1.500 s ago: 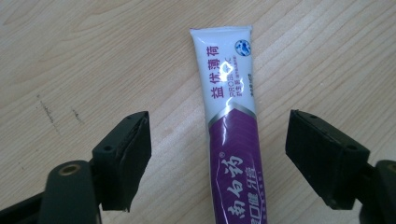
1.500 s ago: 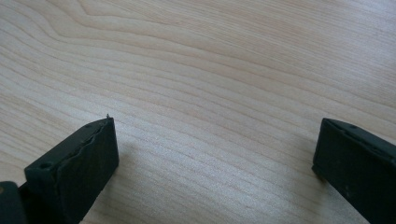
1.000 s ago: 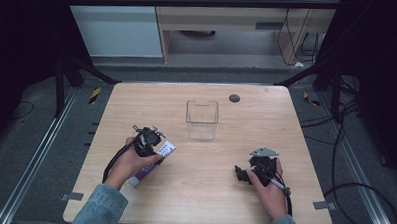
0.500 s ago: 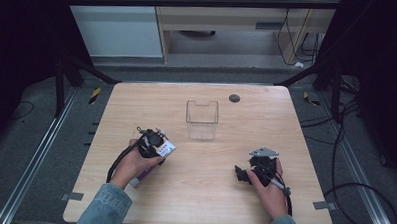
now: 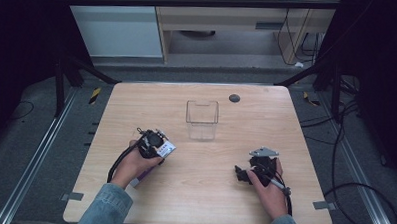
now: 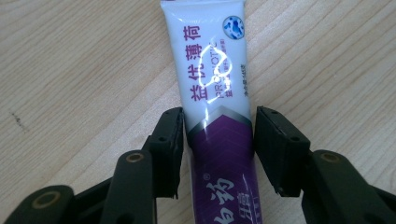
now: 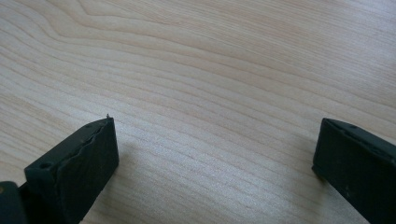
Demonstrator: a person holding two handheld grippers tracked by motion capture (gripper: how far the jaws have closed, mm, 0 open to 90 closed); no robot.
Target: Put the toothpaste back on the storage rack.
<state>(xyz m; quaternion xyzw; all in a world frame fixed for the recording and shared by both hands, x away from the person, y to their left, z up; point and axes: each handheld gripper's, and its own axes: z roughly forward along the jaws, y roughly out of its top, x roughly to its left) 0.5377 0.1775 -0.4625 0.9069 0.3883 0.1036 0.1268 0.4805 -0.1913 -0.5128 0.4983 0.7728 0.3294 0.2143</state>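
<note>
At the left of the wooden table [image 5: 198, 192], we see the left gripper [image 6: 218, 140] set down over a white and purple tube [image 6: 217, 93] that lies flat on the wood. Its jaws stand on either side of the tube where white turns to purple; one touches the tube's edge and the other sits just beside it with a thin gap, so they are not yet clamped. In the high view the tube [image 5: 166, 148] pokes out past the gripper. Further back, mid-table, stands a clear container [image 5: 202, 119], well apart. At the right, the right gripper [image 7: 215, 154] has its jaws wide apart over bare wood.
</note>
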